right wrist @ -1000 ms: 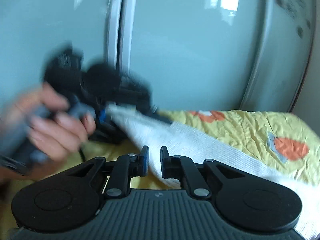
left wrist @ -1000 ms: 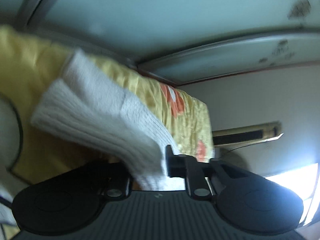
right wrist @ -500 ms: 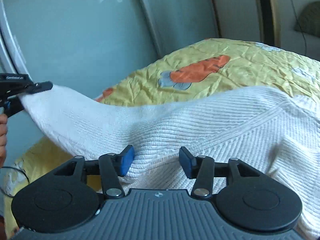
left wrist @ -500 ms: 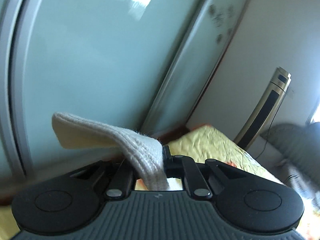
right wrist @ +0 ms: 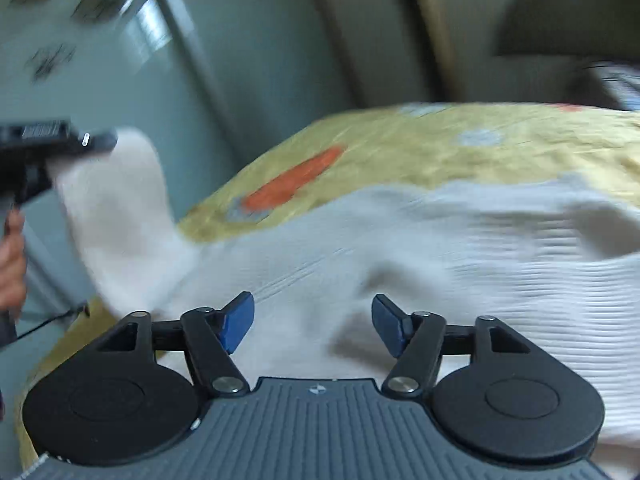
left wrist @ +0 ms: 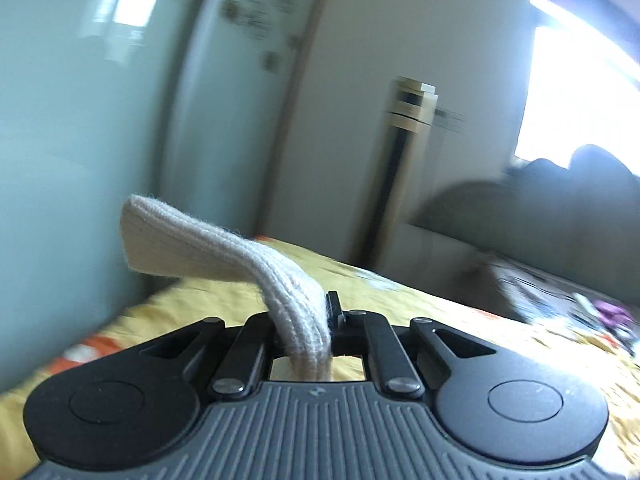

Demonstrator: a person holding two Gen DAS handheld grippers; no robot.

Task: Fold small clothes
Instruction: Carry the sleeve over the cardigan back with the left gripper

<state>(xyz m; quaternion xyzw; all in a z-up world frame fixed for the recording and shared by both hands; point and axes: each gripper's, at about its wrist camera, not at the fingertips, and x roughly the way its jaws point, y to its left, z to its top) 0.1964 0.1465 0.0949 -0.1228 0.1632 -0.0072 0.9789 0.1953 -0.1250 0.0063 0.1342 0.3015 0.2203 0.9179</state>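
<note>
Left wrist view
Left gripper (left wrist: pixel 310 322): jaws pinched tight on a ribbed cuff of the white knit garment (left wrist: pixel 224 248), which rises out of the grip and bends over to the left, its free end hanging in the air.
Bed (left wrist: pixel 420 304): yellow cover with orange patches, below and beyond the held cuff.
Background: pale green sliding wardrobe doors (left wrist: pixel 80 120) on the left, a tall tower-shaped appliance (left wrist: pixel 400 168) by the white wall, a bright window (left wrist: pixel 580 92) at the right; all of it blurred.

Right wrist view
Right gripper (right wrist: pixel 312 326): jaws spread wide, blue pads (right wrist: pixel 238 322) well apart, nothing between them; it hovers just over the garment's body.
White knit garment (right wrist: pixel 460 248): body spread across the bed, ribbing running sideways, one sleeve pulled up and away to the left.
Left gripper (right wrist: pixel 60 142): seen at the left edge, black, clamped on the end of that lifted sleeve, with the person's left hand (right wrist: pixel 10 264) below it.
Bed (right wrist: pixel 400 148): yellow cover showing beyond the garment, an orange carrot print (right wrist: pixel 294 180) just past the knit edge.
Background: wardrobe doors (right wrist: pixel 100 60) behind the bed, blurred.
</note>
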